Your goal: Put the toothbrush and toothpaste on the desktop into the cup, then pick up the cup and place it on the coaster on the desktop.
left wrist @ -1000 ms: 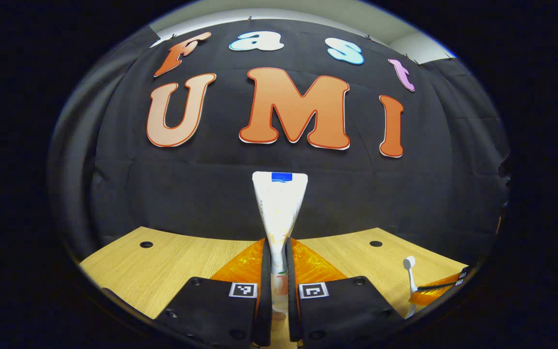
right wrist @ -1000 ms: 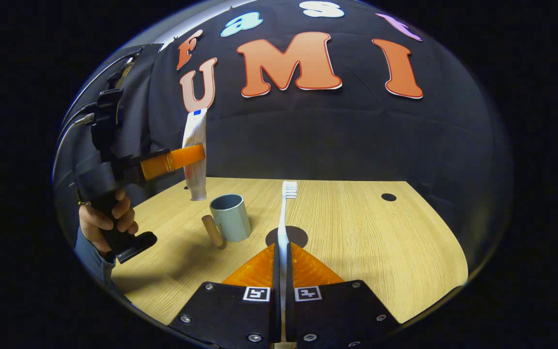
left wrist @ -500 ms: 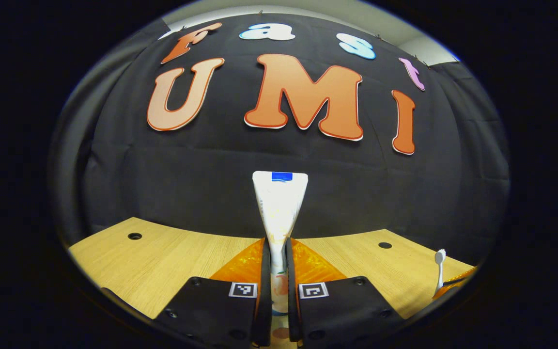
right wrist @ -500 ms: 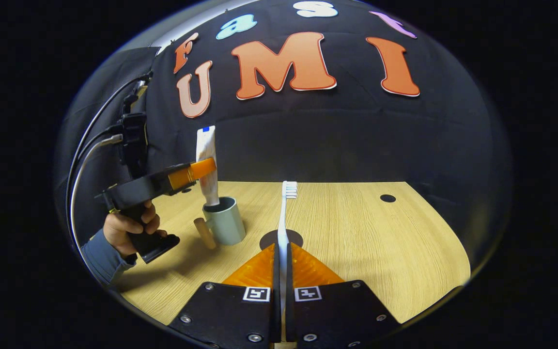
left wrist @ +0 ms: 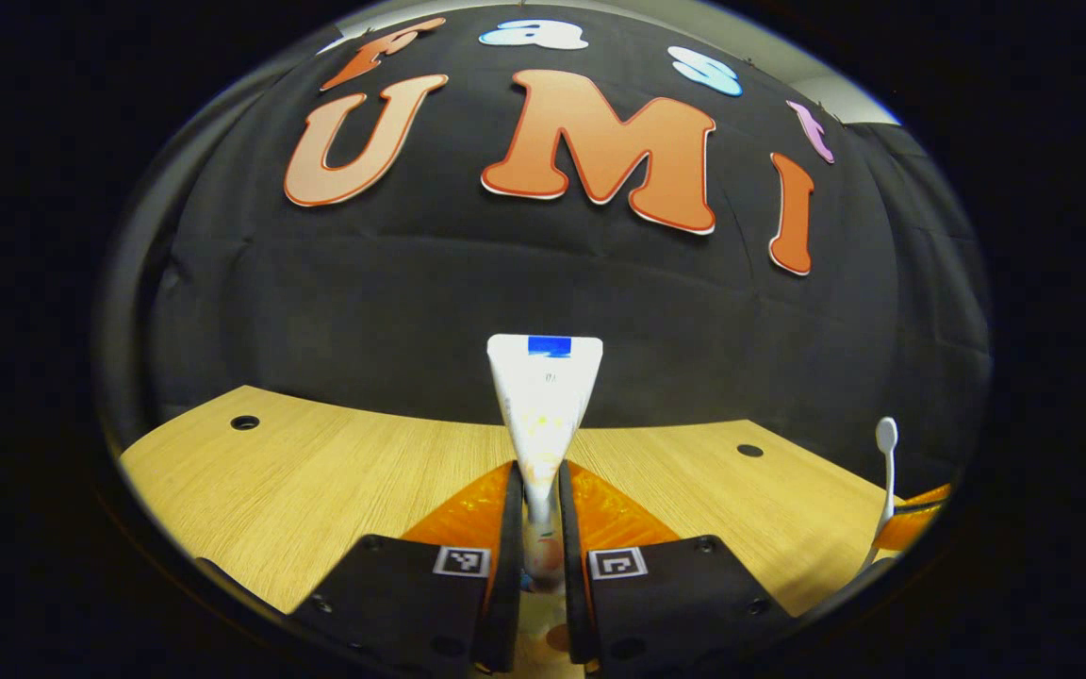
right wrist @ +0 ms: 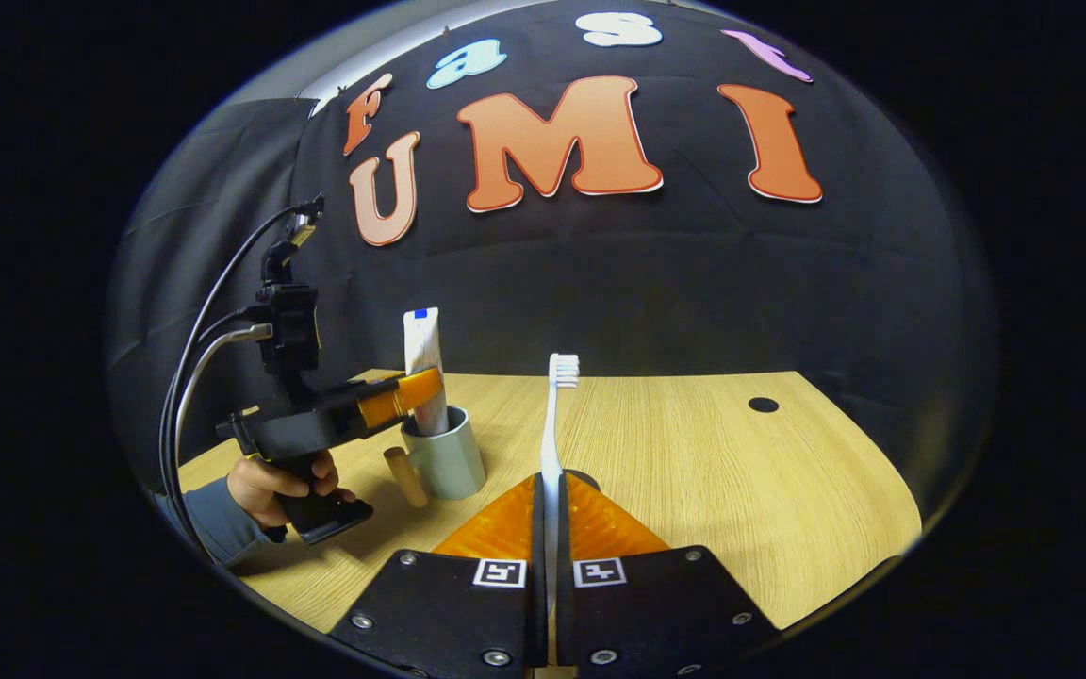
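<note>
A white toothpaste tube (left wrist: 544, 405) stands upright between the fingers of my left gripper (left wrist: 539, 476), which is shut on its narrow lower part. In the right gripper view the left gripper (right wrist: 408, 397) holds the toothpaste tube (right wrist: 422, 354) with its lower end inside the grey-blue cup (right wrist: 446, 462). The cup's wooden handle (right wrist: 405, 476) points left. My right gripper (right wrist: 549, 500) is shut on a white toothbrush (right wrist: 552, 429), head up, above the table. A dark round coaster (right wrist: 583, 479) peeks out behind its fingers. The toothbrush (left wrist: 885, 467) also stands at the far right of the left gripper view.
The wooden tabletop (right wrist: 741, 490) has a small dark hole (right wrist: 763, 405) at the back right. A person's hand (right wrist: 274, 476) grips the left gripper's handle, with cables (right wrist: 194, 358) rising from it. Black cloth hangs behind the table.
The left gripper came down and carried the toothpaste from above the cup into it. The right gripper kept the toothbrush almost where it was.
</note>
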The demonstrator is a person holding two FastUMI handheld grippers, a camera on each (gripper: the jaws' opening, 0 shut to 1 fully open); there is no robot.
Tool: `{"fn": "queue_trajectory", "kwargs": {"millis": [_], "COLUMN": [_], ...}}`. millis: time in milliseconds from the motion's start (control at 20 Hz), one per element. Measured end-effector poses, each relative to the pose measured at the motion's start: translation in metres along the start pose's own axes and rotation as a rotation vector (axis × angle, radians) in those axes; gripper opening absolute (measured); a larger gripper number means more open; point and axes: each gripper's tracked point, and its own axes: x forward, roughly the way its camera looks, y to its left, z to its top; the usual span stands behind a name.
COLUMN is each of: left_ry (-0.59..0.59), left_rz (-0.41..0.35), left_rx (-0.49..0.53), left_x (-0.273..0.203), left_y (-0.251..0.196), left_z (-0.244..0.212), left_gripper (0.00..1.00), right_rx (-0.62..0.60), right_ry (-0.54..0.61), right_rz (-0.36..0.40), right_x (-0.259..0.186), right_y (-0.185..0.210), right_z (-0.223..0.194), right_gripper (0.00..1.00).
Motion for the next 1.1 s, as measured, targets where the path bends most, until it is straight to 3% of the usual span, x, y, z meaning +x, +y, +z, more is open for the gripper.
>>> {"fn": "queue_trajectory", "kwargs": {"millis": [100, 250, 400, 500, 550, 650, 800, 1050, 1100], "left_ry": [0.009, 0.017, 0.050, 0.052, 0.042, 0.023, -0.013, 0.020, 0.026], "left_rz": [0.003, -0.006, -0.001, 0.016, 0.018, 0.022, 0.033, 0.042, 0.044], "left_rx": [0.014, -0.001, -0.010, -0.013, -0.013, 0.012, 0.036, 0.039, 0.037], "left_x": [-0.002, -0.004, -0.007, -0.013, -0.017, -0.029, -0.044, -0.061, -0.065], "left_y": [0.001, 0.002, 0.006, 0.013, 0.015, 0.017, 0.024, 0.035, 0.038], "left_z": [-0.006, -0.009, -0.019, -0.019, -0.015, -0.006, 0.007, -0.006, -0.007], "left_gripper": [0.30, 0.31, 0.42, 0.41, 0.54, 0.52, 0.73, 0.81, 0.87], "right_rx": [0.010, -0.004, -0.022, -0.036, -0.051, -0.063, -0.082, -0.077, -0.085], "right_ry": [-0.021, -0.043, -0.069, -0.079, -0.103, -0.152, -0.199, -0.235, -0.246], "right_rz": [0.004, 0.015, 0.037, 0.054, 0.052, 0.070, 0.098, 0.132, 0.135], "right_x": [0.004, 0.009, 0.015, 0.021, 0.024, 0.032, 0.045, 0.065, 0.068], "right_y": [0.004, 0.013, 0.025, 0.033, 0.034, 0.044, 0.062, 0.091, 0.095], "right_z": [0.006, 0.011, 0.019, 0.025, 0.031, 0.050, 0.070, 0.078, 0.081], "right_gripper": [0.04, 0.04, 0.04, 0.04, 0.04, 0.04, 0.04, 0.05, 0.04]}}
